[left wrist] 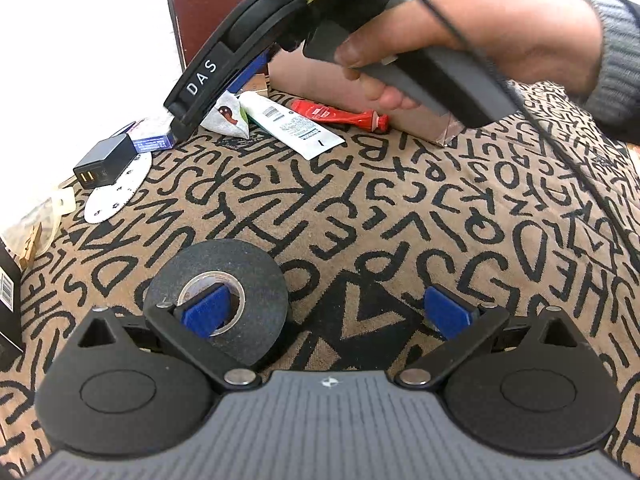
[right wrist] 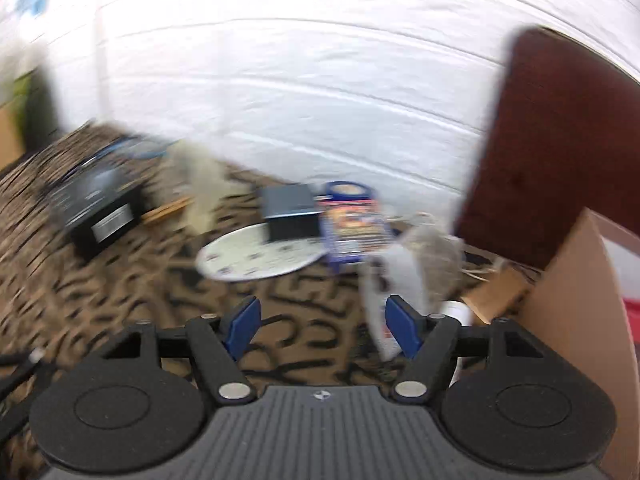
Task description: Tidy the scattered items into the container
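My left gripper is open low over the patterned cloth. Its left finger sits in the hole of a black tape roll that lies flat. The right gripper shows in the left wrist view, held by a hand, its tip among the items at the back. In the blurred right wrist view my right gripper is open and empty, with a white packet just beyond its right finger. A cardboard box stands at the right; it also shows in the left wrist view.
At the back lie a white tube, a red tube, a white pouch, a blue box, a black charger on a white disc. A black box and dark red chair back stand nearby.
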Motion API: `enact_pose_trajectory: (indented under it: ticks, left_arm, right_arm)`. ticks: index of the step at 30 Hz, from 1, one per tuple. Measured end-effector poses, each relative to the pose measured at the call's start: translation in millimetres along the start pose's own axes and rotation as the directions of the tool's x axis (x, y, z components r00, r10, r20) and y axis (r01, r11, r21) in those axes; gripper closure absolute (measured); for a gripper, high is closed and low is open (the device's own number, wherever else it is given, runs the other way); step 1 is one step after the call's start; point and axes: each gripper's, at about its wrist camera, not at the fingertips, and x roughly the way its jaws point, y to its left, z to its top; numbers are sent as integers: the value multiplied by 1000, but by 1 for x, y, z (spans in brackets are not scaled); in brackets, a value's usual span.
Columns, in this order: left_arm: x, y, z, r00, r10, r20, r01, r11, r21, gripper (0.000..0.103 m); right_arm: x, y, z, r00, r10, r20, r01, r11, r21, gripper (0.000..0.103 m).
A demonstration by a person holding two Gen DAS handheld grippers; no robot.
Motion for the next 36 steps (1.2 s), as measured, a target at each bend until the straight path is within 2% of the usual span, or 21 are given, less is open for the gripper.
enact_pose_trajectory:
  ticks: [4, 9, 11, 13, 14, 15, 21, 22, 24, 26, 28, 30, 34, 36]
  left_arm:
    - [2, 4, -3, 1000, -3, 2, 3, 1000, -4, 0]
    - [1, 4, -4, 1000, -2, 10, 2, 1000, -8, 0]
    - [-5, 4, -5, 1000, -1, 16, 1, 1000, -12, 0]
    - [-9, 4, -6, 1000, 2, 21, -1, 1000, -13, 0]
    - [-10, 4, -6, 1000, 3, 23, -3, 1000, -14, 0]
    - [-11, 3, -6, 1000, 4, 24, -3, 1000, -16, 0]
    - [-10, 5, -4, 999, 24, 31, -22, 999, -45, 0]
    - [-11, 6, -3, 999, 37, 37, -34, 997, -62, 5]
    - [-15, 10, -3, 996, 73, 53, -67, 992, -108, 20]
    - [-22, 19, -4, 991, 112, 68, -99, 980, -173, 58]
    - [-27, 31, -6, 990, 120, 79, -97, 963, -251, 72]
    - [-31, 35, -5, 990, 113, 87, -83, 952, -295, 73]
    - [-24, 14, 9, 980, 196, 44, -183, 961, -207, 76]
    - [-21, 11, 14, 976, 216, 25, -206, 957, -205, 77]
  right_arm:
    - [18, -12, -5, 996, -86, -4, 86, 995, 44, 33]
    - [38, -32, -5, 990, -140, -9, 140, 984, 107, 16]
    - [46, -36, -4, 988, -152, 5, 150, 983, 106, 15]
    - [51, -36, -3, 989, -147, 36, 143, 986, 82, 19]
    - [53, -36, -2, 991, -131, 39, 128, 990, 64, 43]
    - [53, -34, -2, 991, -130, 37, 129, 991, 46, 52]
    - [25, -34, -12, 995, -49, 86, 42, 996, 83, 58]
    - [16, -28, -15, 995, -32, 99, 26, 997, 69, 59]
    - [-5, -13, -19, 991, -10, 137, 5, 999, 34, 59]
    - [-26, -1, -23, 986, 28, 167, -30, 999, 14, 59]
    - [-44, 9, -28, 982, 53, 182, -52, 999, -13, 59]
    - [-61, 15, -33, 978, 79, 194, -75, 997, -27, 59]
    - [-87, 19, -43, 969, 105, 225, -99, 994, -39, 59]
    - [-100, 17, -47, 964, 116, 240, -111, 993, -35, 59]
